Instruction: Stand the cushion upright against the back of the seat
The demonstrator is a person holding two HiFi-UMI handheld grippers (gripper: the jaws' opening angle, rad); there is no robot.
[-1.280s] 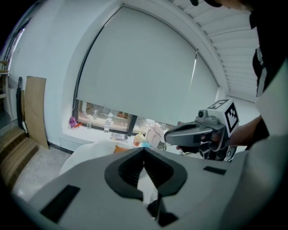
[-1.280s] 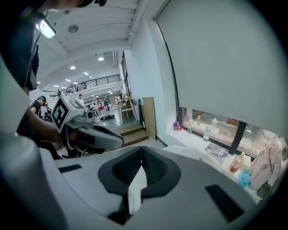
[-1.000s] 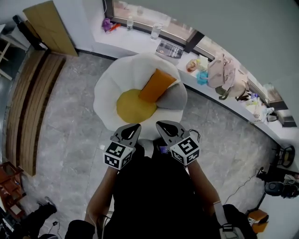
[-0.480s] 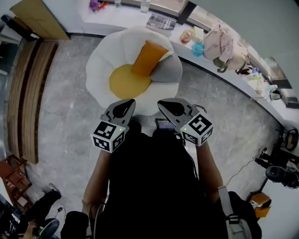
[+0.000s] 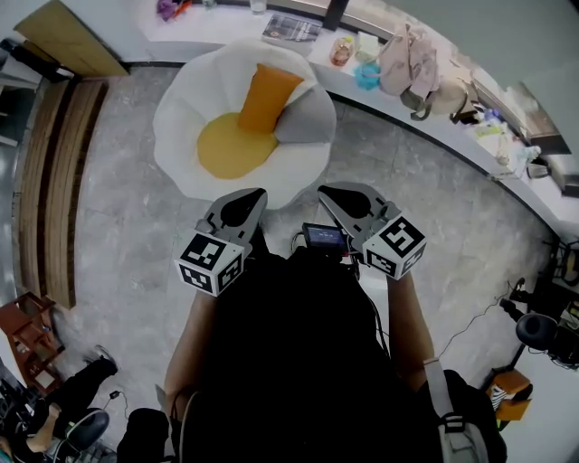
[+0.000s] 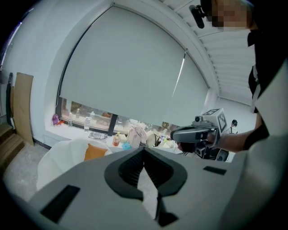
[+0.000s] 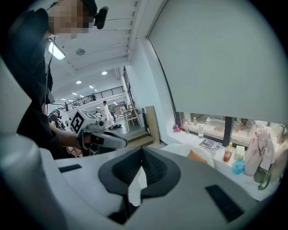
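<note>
In the head view the orange cushion (image 5: 263, 94) stands upright against the back of the white flower-shaped seat (image 5: 185, 108), behind its yellow centre (image 5: 231, 145). A grey pad (image 5: 306, 119) lies to the cushion's right. Both grippers hang well short of the seat, in front of my chest. My left gripper (image 5: 255, 193) is shut and holds nothing. My right gripper (image 5: 325, 192) is also shut and empty. The left gripper view shows its shut gripper (image 6: 144, 149) with the cushion (image 6: 95, 152) far beyond. From the right gripper view, past its own shut gripper (image 7: 142, 149), the cushion (image 7: 196, 156) peeks over the seat (image 7: 180, 150).
A white window ledge (image 5: 226, 32) behind the seat carries bottles, a magazine (image 5: 289, 27) and bags (image 5: 407, 59). Wooden planks (image 5: 50, 172) lie on the floor at left. A small screen device (image 5: 324, 237) sits at my chest. A person's legs (image 5: 77, 384) show at lower left.
Both grippers and my body have drawn back from the seat, which now sits farther away and higher in the head view. The cushion stays upright where it was.
</note>
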